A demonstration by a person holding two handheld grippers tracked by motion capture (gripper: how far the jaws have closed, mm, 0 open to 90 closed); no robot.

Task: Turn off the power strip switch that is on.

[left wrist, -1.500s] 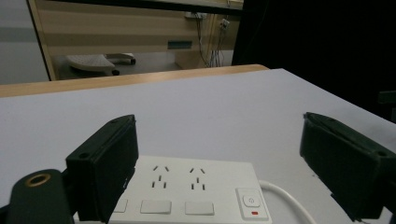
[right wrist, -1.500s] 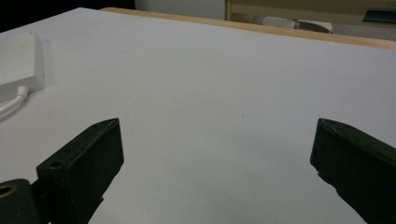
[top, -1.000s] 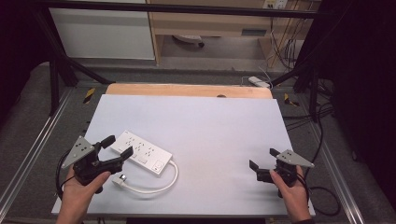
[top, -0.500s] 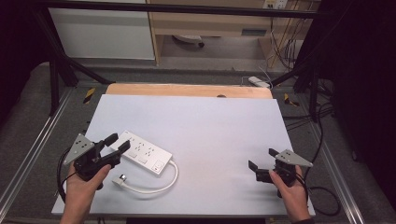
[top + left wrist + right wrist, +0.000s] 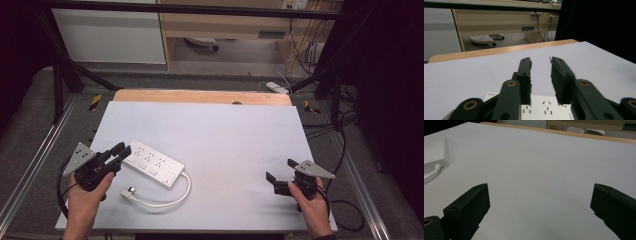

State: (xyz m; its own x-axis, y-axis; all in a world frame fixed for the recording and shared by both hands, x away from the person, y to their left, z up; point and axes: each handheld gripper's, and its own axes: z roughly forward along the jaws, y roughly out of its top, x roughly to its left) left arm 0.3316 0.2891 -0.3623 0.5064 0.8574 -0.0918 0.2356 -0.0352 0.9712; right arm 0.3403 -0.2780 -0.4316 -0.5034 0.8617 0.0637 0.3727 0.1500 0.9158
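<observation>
A white power strip point(image 5: 152, 163) lay on the pale tabletop point(image 5: 225, 135) near its left edge, set at a slant, its cord point(image 5: 165, 197) curling out from one end and looping back toward the near edge, where the plug point(image 5: 129, 192) rested on the surface. The left gripper point(image 5: 120, 154) hung over the strip's far-left end, its jaws parted only a little and closed on nothing; in the left gripper view point(image 5: 541, 75) the tips stood above the socket face point(image 5: 544, 110) with bare tabletop visible between them. That narrow gap and the low angle suggested the claw was being lined up to take the strip by its end, though whether the jaws touched the casing could not be told.

The right gripper point(image 5: 281, 176) sat well apart near the near-right corner, held low over bare surface, jaws spread wide point(image 5: 540, 205) and holding nothing; it seemed parked out of the way until needed. In its view the strip's corner point(image 5: 436, 151) was cut off at the left border

Most of the strip lay hidden beneath the black jaws in the left gripper view, the markings on it were too small to read, and the plug's prongs were hard to make out
</observation>
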